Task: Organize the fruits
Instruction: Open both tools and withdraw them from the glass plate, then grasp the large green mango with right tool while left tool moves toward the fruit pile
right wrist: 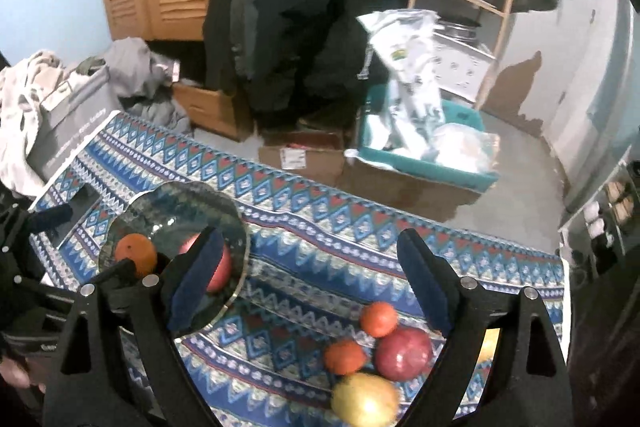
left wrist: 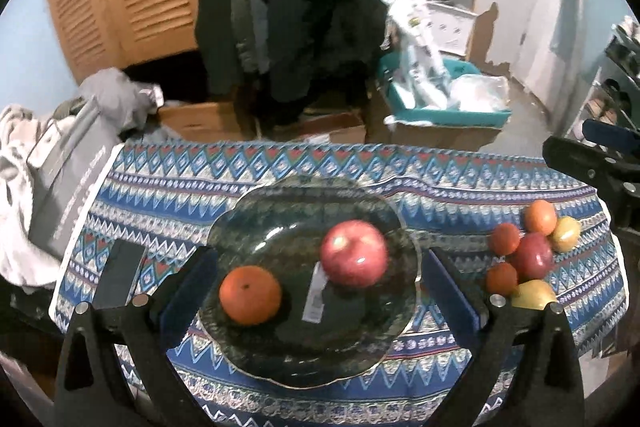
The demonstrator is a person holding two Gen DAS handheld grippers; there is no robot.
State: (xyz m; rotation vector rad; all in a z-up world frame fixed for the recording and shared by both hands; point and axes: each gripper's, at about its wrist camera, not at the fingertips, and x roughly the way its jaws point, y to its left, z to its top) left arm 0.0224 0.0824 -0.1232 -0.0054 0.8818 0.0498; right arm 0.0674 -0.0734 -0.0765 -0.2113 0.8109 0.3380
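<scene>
Two grippers are seen, each with its fingers spread wide and nothing held between them. The left gripper [left wrist: 320, 283] is held above a dark glass plate [left wrist: 280, 211], which is framed between its blue-padded fingers [left wrist: 188, 291]. On that plate an orange [left wrist: 250, 295] is seen toward the left and a red apple [left wrist: 354, 253] toward the right, apart from each other, with a white label [left wrist: 315, 297] lying between them on the glass.

The right gripper [right wrist: 312, 279] is held over the patterned tablecloth [right wrist: 320, 223], with the plate partly hidden behind its left finger. Below and between its fingers a cluster of loose fruit is laid on the cloth: a dark red apple [right wrist: 404, 353], two small orange fruits [right wrist: 379, 318] [right wrist: 345, 357] just beside it, and a yellow-red fruit [right wrist: 366, 401] nearest the camera, blurred. In the left wrist view the same cluster is seen well to the right of the plate, with a further orange [left wrist: 541, 217] and a yellow fruit [left wrist: 566, 234] at its far side.

Beyond the table, cardboard boxes [right wrist: 304, 155] and a teal bin [right wrist: 424, 163] are seen on the floor.
</scene>
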